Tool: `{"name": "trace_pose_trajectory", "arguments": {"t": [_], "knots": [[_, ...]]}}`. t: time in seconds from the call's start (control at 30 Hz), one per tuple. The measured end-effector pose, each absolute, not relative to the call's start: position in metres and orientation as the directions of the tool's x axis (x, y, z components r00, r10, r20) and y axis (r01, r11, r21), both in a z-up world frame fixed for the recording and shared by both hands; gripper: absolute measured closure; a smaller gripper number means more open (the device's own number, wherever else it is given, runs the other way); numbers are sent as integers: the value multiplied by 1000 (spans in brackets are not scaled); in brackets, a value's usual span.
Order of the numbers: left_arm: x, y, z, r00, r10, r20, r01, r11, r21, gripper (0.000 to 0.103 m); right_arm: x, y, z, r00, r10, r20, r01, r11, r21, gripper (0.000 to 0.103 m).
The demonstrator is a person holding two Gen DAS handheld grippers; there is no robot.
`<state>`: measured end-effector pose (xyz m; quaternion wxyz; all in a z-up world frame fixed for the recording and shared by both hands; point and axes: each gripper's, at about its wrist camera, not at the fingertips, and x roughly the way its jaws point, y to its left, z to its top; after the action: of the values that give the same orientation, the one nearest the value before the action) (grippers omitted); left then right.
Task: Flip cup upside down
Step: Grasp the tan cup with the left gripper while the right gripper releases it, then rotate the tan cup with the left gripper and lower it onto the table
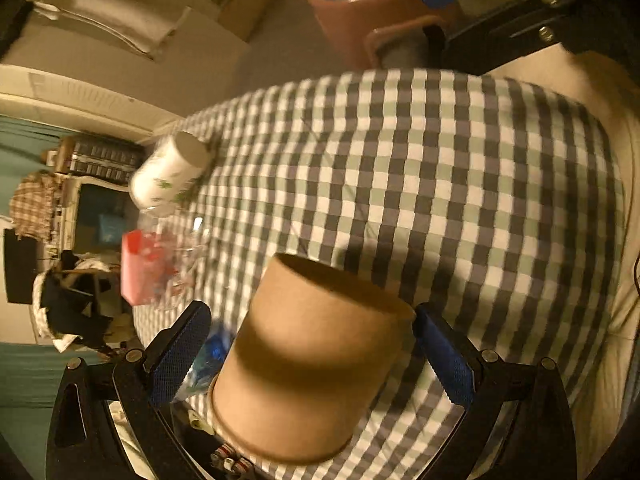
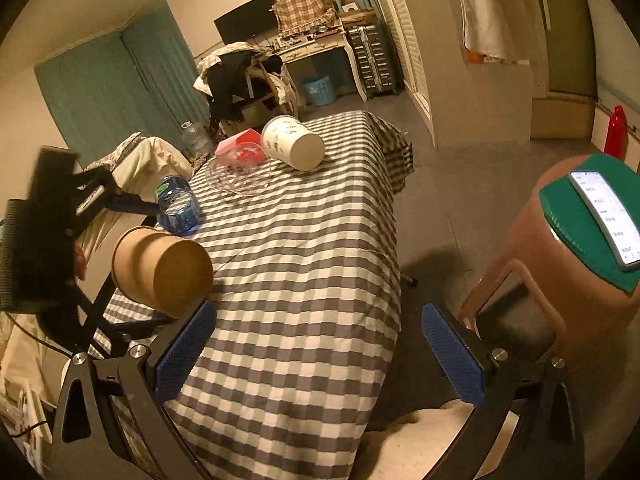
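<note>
Brown cup (image 1: 316, 360) between left claw (image 1: 316, 356) pads, seemingly untouched.

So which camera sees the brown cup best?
The left wrist view: the brown cup fills the middle, sitting between the left claw fingers with its flat base facing away. The right wrist view shows it small at the left edge, tipped sideways above the checked tablecloth.

No readable text from where I sit.
The phone (image 2: 608, 216) screen shows lines of writing, too blurred for me to read.
</note>
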<state>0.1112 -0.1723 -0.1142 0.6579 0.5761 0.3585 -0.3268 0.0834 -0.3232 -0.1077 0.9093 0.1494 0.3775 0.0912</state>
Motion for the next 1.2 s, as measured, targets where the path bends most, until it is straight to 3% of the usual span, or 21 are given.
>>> {"name": "trace_pose_trajectory", "arguments": {"t": [0.07,0.13,0.47,0.7,0.93,1.2], "knots": [[116,-175,-124,518,-3,-855,851,95,516,2,87,-326,-114,690,290,-663,-53,934,353,0],[117,-178,-130,504,-4,-864,861,85,502,17,92,-328,-119,678,300,-671,-46,929,368,0],[122,-175,-118,496,-17,-868,861,136,489,18,97,-328,-125,668,326,-669,-55,918,392,0],[127,-163,-70,546,-118,-829,804,352,479,18,85,-323,-114,684,329,-651,-68,917,392,0],[136,-151,-35,601,-253,-759,696,632,341,18,75,-313,-102,696,331,-637,-85,919,386,0],[147,-142,-47,628,-356,-692,571,815,98,18,66,-298,-96,694,337,-637,-113,924,366,0]]}}
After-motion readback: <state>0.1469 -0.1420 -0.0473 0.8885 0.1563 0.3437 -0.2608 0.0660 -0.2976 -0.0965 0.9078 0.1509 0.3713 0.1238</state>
